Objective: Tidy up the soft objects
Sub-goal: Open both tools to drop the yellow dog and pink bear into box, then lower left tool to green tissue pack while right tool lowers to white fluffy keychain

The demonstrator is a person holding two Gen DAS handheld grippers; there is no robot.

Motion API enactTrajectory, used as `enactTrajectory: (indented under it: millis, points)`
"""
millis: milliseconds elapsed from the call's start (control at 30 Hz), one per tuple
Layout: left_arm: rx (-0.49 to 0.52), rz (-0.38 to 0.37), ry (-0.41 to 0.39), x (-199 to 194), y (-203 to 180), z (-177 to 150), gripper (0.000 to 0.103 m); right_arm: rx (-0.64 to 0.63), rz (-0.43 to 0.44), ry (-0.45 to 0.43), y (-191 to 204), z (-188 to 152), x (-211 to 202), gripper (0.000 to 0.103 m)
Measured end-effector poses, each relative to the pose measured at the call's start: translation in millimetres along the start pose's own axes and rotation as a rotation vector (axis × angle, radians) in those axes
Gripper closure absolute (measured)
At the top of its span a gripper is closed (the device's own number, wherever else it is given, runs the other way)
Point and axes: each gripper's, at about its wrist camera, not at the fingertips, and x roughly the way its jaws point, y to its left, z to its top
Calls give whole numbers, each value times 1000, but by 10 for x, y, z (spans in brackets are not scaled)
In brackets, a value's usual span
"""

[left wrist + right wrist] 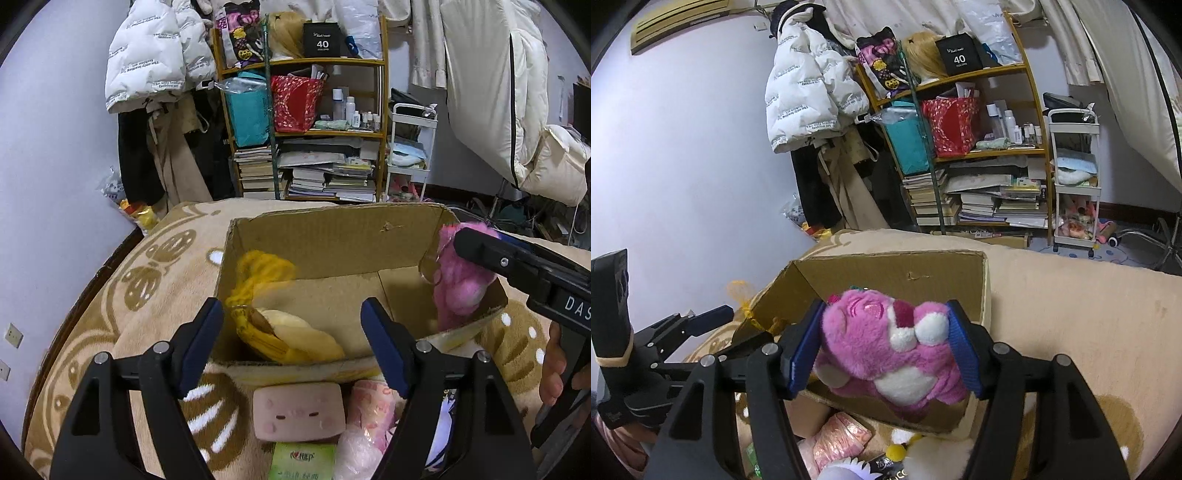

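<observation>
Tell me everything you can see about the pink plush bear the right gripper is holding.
The pink plush bear is fluffy, bright pink fur with a white muzzle, a white belly patch, a darker magenta nose and embroidered eyes. The right gripper has its blue pads pressed into the bear's sides, holding it tilted on its side above the right end of the open cardboard box. From the left wrist view a ring with a clear tag hangs off it. It does not look set down yet.

I see open floor in the cardboard box right of the yellow plush; its walls hem the sides.
</observation>
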Motion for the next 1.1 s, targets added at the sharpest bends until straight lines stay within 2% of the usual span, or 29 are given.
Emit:
enactTrajectory:
  millis: [133, 267, 333, 633, 767, 933, 1100]
  points:
    - [-2, 36, 0, -89, 25, -29, 20, 4, -3, -9, 0, 5, -32, 26]
    - [-15, 40, 6, -207, 65, -53, 16, 2, -14, -21, 12, 4, -125, 25]
    - [-25, 46, 6, -280, 86, -70, 13, 3, -23, -22, 21, -3, -179, 18]
    - [-52, 59, 39, -536, 165, -184, 6, 6, -72, -24, 53, -43, -422, 1]
    - [-58, 110, 80, -605, 197, -258, 5, 8, -84, -12, 69, -84, -505, 0]
    - [-63, 110, 109, -675, 237, -334, 5, 7, -102, 11, 84, -144, -583, 0]
    - [-77, 82, 171, -700, 222, -407, 5, 3, -128, 37, 74, -199, -647, 0]
